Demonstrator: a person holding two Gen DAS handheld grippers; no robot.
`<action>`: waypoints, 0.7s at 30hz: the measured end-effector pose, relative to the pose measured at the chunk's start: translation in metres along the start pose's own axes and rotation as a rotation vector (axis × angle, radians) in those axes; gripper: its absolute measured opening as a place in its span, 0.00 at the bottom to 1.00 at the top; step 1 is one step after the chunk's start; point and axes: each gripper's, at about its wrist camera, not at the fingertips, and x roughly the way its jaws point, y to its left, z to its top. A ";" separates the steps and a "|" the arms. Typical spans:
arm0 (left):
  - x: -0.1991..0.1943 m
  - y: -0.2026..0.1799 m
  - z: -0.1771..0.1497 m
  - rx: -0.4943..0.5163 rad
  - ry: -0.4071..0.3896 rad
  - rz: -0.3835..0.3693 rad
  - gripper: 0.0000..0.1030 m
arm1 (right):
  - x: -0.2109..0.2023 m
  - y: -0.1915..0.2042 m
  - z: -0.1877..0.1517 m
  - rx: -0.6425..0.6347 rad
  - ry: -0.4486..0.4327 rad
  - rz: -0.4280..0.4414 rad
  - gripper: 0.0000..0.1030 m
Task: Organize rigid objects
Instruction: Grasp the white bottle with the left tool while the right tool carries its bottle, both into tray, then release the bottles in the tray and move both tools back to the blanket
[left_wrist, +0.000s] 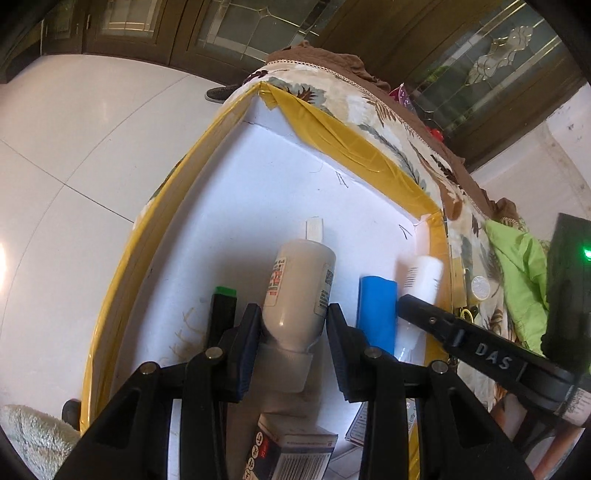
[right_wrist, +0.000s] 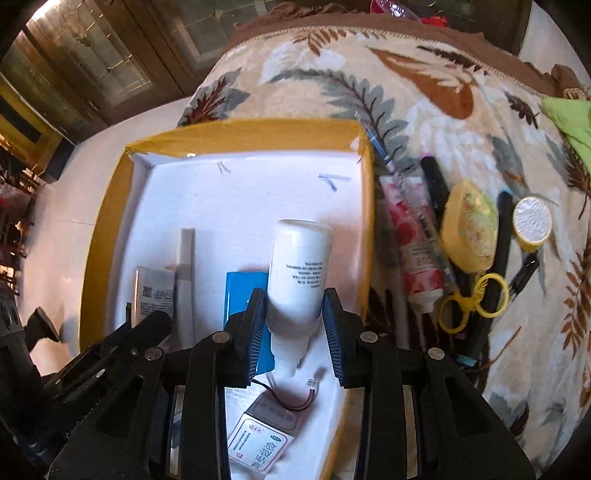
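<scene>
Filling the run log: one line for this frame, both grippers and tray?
left hand-held gripper: shut on beige bottle | right hand-held gripper: shut on white bottle | both over tray | blue box in tray

Both wrist cams close above, sharing white tray (left_wrist: 258, 177).

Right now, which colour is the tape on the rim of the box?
Yellow tape covers the box rim; the right wrist view shows it best.

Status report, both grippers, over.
Left gripper shut on beige bottle over white tray. Right gripper shut on white bottle, same tray. Blue box directly beneath the white bottle.
</scene>
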 end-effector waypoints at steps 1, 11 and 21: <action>0.000 0.000 0.000 0.000 -0.001 0.001 0.35 | 0.000 0.000 -0.001 0.002 -0.003 0.001 0.30; -0.003 0.003 -0.005 -0.030 -0.025 -0.073 0.65 | -0.008 -0.012 0.001 0.071 -0.029 0.087 0.30; -0.055 -0.019 -0.031 0.038 -0.219 -0.187 0.69 | -0.076 -0.027 -0.005 0.164 -0.291 0.169 0.35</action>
